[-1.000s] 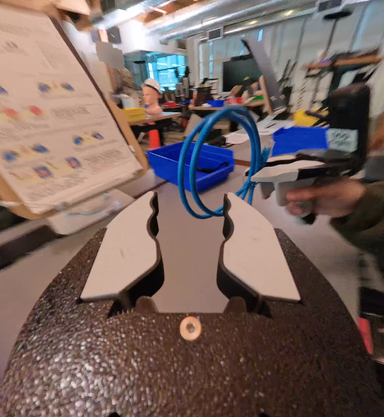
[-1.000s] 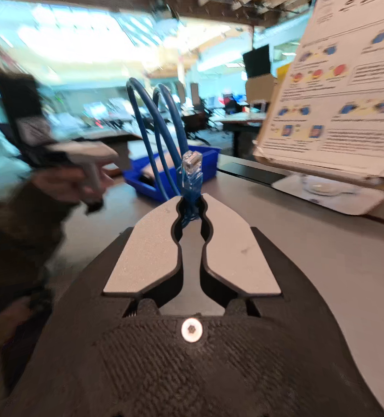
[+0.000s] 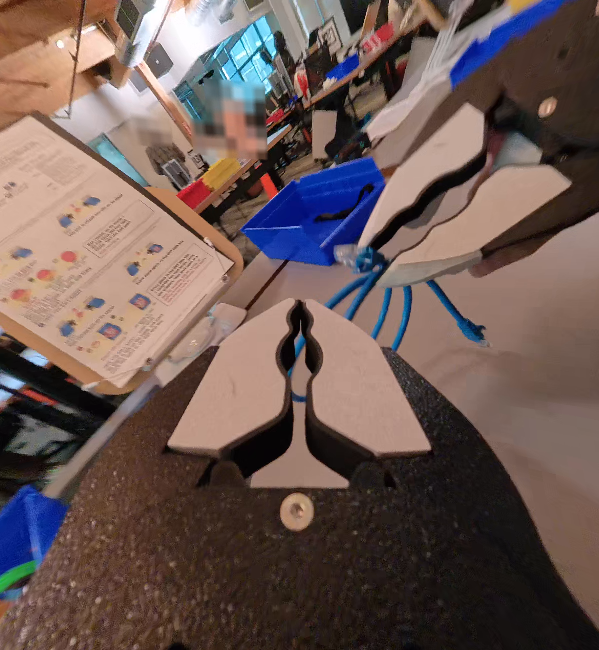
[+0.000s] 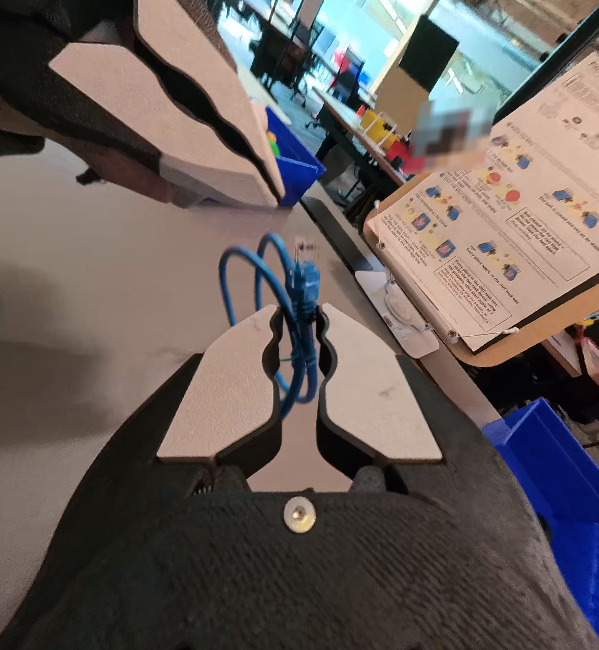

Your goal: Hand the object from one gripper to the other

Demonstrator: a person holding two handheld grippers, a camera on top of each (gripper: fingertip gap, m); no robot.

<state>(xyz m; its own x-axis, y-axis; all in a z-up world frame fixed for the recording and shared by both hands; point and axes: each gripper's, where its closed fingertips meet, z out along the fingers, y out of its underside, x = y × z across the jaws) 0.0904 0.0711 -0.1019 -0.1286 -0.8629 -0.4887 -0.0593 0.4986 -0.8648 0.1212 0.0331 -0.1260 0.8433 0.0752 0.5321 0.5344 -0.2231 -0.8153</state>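
The coiled blue network cable [image 4: 301, 316] is clamped by both nearly closed hand-held grippers — right [image 4: 299, 311] tilted down, left [image 3: 300, 305] below it — above the grey tabletop [image 3: 502, 351].

Blue cable, grey pads, black bodies

The cable [image 4: 303, 299] is bright blue with clear plugs; each hand-held gripper [image 3: 300, 309] has pale grey pads on speckled black — the surface [image 3: 502, 369] is plain grey-beige, the bin [image 3: 291, 239] deep blue.
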